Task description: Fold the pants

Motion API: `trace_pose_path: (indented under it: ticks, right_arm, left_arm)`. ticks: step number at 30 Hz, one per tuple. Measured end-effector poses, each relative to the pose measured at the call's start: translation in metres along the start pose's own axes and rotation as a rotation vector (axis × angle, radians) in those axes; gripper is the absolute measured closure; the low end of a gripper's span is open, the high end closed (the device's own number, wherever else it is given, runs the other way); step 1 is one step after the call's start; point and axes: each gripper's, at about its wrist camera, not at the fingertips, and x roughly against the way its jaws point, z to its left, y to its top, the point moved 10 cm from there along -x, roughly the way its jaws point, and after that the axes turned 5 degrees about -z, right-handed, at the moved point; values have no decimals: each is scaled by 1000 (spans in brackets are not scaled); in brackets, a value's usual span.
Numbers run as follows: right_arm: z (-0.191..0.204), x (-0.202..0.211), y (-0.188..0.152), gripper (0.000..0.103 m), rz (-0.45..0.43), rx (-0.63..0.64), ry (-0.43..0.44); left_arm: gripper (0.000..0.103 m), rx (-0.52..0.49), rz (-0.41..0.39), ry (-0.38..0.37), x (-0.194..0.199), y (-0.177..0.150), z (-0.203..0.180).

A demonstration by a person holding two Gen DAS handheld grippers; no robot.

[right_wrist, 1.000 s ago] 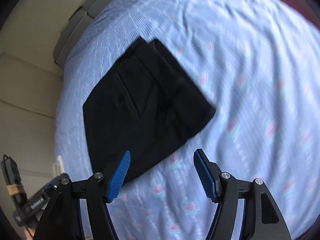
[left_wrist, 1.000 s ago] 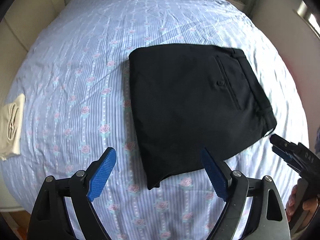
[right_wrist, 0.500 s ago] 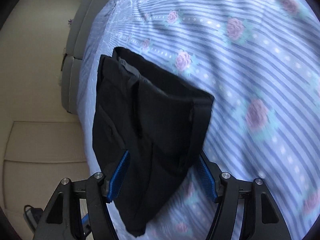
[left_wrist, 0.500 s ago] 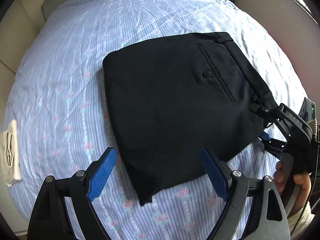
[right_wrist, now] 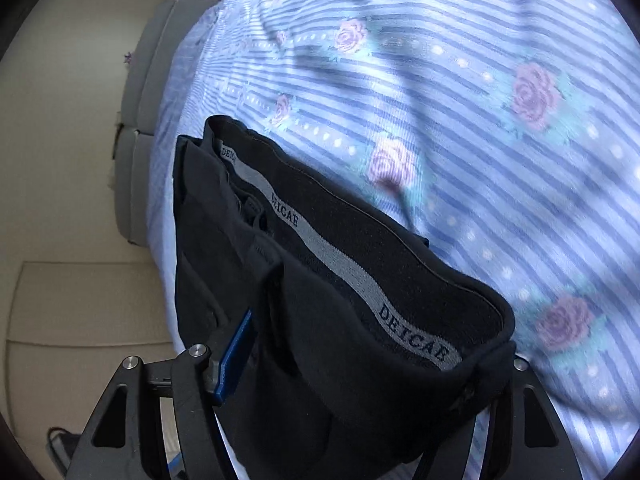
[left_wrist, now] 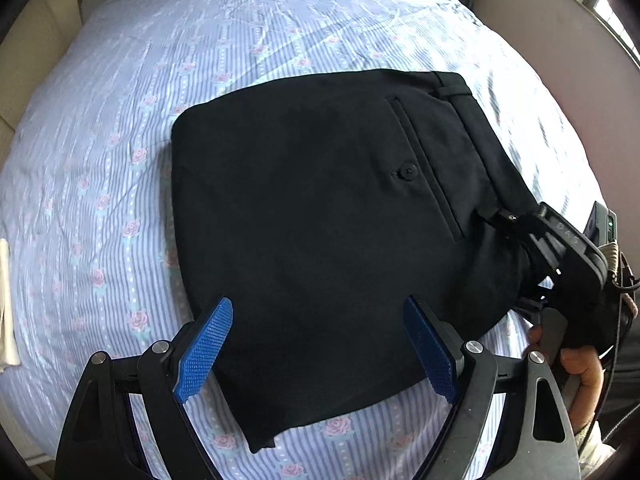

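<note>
The black pants (left_wrist: pixel 312 232) lie folded in a compact stack on the bed, back pocket and button facing up. My left gripper (left_wrist: pixel 320 344) is open, its blue pads (left_wrist: pixel 204 348) straddling the stack's near edge just above it. My right gripper (left_wrist: pixel 532 256) reaches in from the right at the waistband corner. In the right wrist view the waistband end (right_wrist: pixel 360 320), with its grey inner tape, fills the space between the fingers of my right gripper (right_wrist: pixel 360 364), which stand wide apart around the folded layers.
The bed (left_wrist: pixel 280 32) has a blue striped sheet with pink roses. A cream cloth (left_wrist: pixel 6 304) lies at its left edge. A grey headboard (right_wrist: pixel 140 128) and beige wall are beyond the bed. A hand (left_wrist: pixel 576 364) holds the right gripper.
Both grippers have moved in on the pants. The right gripper has slid onto the waistband end, which now sits between its fingers. The left gripper has come lower over the near edge.
</note>
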Motion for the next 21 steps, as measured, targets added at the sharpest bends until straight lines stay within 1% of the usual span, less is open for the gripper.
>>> trace_pose_path:
  ticks: [2, 3, 4, 6, 7, 8, 9, 10, 12, 14, 15, 17, 18, 21]
  right_arm:
    - [12, 3, 2, 35, -11, 23, -5]
    - [17, 6, 3, 39, -21, 55, -10]
    - [26, 11, 2, 46, -26, 108, -18]
    - [45, 17, 0, 47, -39, 199, -19]
    - [47, 15, 0, 47, -40, 223, -39]
    - [43, 11, 1, 48, -36, 230, -65]
    - [33, 5, 4, 49, -28, 203, -94]
    - [26, 2, 6, 54, -21, 175, -100]
    - [17, -2, 8, 57, -7, 123, -116]
    - [21, -3, 8, 59, -17, 155, -179]
    - [27, -2, 6, 59, -27, 201, -239]
    - [38, -5, 5, 61, -39, 277, -320]
    - [38, -5, 6, 61, -41, 288, -341]
    - [41, -6, 8, 61, -42, 302, -379]
  left_arm:
    - [16, 20, 5, 5, -2, 0, 7]
    - [16, 33, 11, 6, -4, 0, 11]
    - [16, 49, 17, 7, -5, -1, 15]
    - [16, 79, 24, 10, -7, -3, 24]
    - [16, 95, 26, 10, -7, -4, 29]
    - [16, 112, 29, 7, -9, -5, 34]
    - [16, 125, 33, 5, -10, -5, 38]
    - [16, 145, 38, 2, -11, -6, 44]
    - [16, 188, 47, -16, -15, -5, 57]
    - [16, 252, 52, -38, -19, -5, 74]
    - [16, 285, 53, -47, -21, -4, 83]
    - [16, 361, 52, -65, -27, -1, 103]
    - [15, 406, 56, -88, -31, 0, 113]
    - [14, 470, 69, -169, -41, 1, 130]
